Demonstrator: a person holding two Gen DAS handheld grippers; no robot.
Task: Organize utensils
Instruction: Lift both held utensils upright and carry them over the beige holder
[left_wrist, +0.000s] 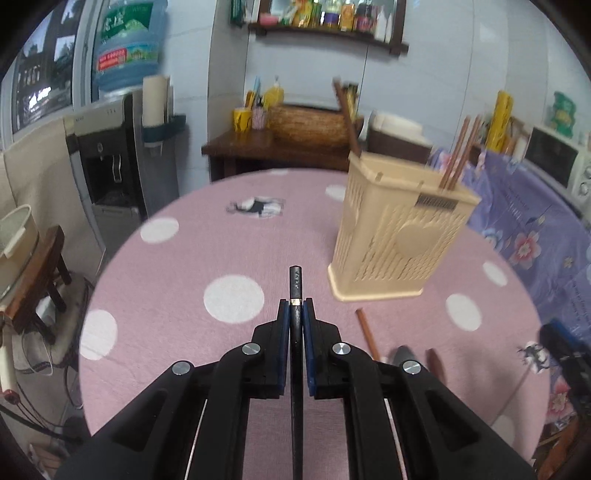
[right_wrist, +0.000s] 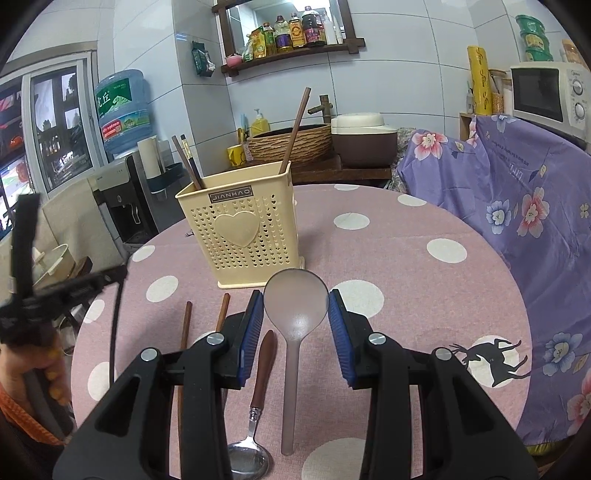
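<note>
A cream perforated utensil holder (left_wrist: 399, 236) (right_wrist: 243, 232) stands on the pink dotted tablecloth (left_wrist: 229, 236) with a few chopsticks upright in it. My left gripper (left_wrist: 296, 302) is shut on a black chopstick (left_wrist: 295, 284), held above the table left of the holder. My right gripper (right_wrist: 296, 297) is open, low over the table, its jaws on either side of a translucent grey rice spoon (right_wrist: 293, 321) lying flat. A wooden-handled metal spoon (right_wrist: 255, 406) and two brown chopsticks (right_wrist: 221, 317) lie left of it. The left gripper also shows at the left edge of the right wrist view (right_wrist: 48, 291).
A purple floral cloth (right_wrist: 517, 221) covers something at the table's right side. A water dispenser (left_wrist: 118, 162) stands left beyond the table. A side table with a woven basket (right_wrist: 291, 142) and a rice cooker (right_wrist: 364, 138) is behind.
</note>
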